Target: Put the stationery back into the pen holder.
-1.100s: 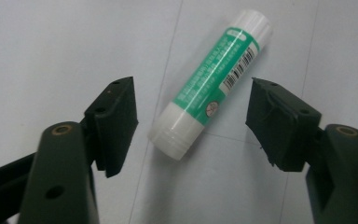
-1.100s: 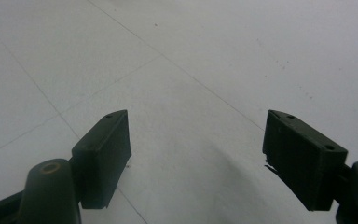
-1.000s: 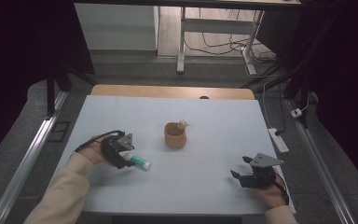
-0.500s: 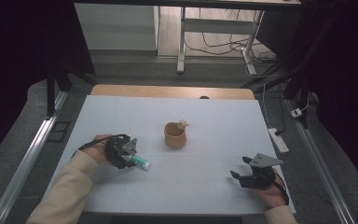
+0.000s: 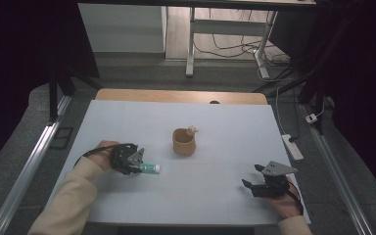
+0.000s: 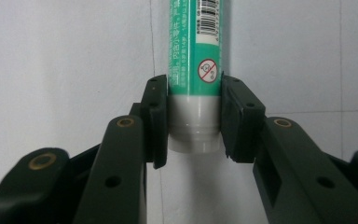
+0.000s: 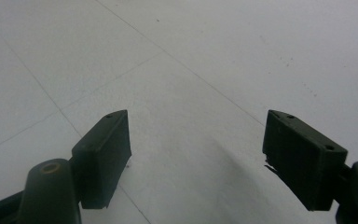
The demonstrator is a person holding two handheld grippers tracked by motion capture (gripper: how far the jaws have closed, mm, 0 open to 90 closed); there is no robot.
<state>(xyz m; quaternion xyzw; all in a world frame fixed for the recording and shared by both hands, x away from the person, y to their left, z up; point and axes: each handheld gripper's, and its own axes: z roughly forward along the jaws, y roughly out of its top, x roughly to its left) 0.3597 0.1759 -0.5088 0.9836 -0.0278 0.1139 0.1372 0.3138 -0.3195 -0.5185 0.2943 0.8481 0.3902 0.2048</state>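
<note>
Fig.: L gripper (image 5: pixel 136 164) at near-left of the white table (image 5: pixel 225 196), jaws just closing w/ the green-and-white tube (image 5: pixel 150 168) between them; left gripper view shows both pads touching the tube's white cap end (image 6: pixel 193 126), so it is pinched at that end, body still lying flat on the table, pointing right. R gripper (image 5: pixel 252 185) rests near-right, well apart, jaws spread w/ nothing between. Tan cup (image 5: pixel 183 142) w/ a small light object at its rim stands centre, just beyond the tube. Risk (judgement): grip sits on the very end, on a smooth round cap; on lifting, the long body could droop, pivot or slip out of the pads. Views: left gripper view gives pad contact and label print; high view gives layout, cup and spacing of hands, but not the pinch itself.
</note>
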